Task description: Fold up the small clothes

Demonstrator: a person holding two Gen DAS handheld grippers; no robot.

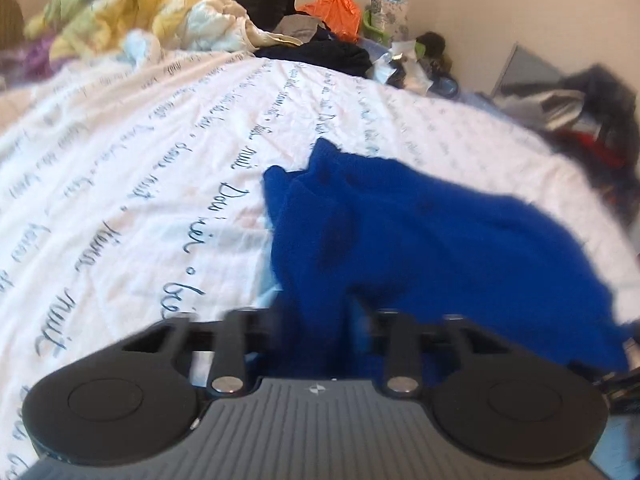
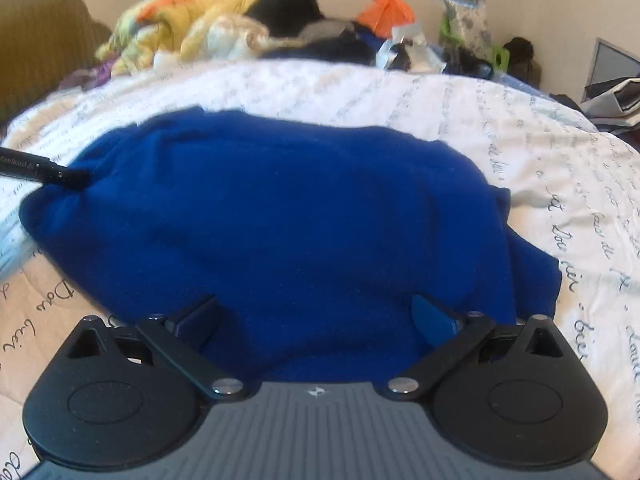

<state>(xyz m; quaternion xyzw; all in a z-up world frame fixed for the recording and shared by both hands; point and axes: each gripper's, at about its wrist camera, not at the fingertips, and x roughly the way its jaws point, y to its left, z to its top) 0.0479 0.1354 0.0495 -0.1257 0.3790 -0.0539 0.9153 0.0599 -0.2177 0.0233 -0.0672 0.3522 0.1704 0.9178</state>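
I have the blue garment (image 2: 280, 216) lying rumpled on the bed (image 2: 560, 152), over the white sheet with script lettering, and no neat fold shows yet. My left hand-held gripper (image 1: 316, 320) pinches a bunched edge of it at the garment's left side. My right hand-held gripper (image 2: 316, 320) stands spread wide over the near edge, its pads not pressing the cloth. By my reckoning nearly all the folding is left: flatten, fold over, square up.
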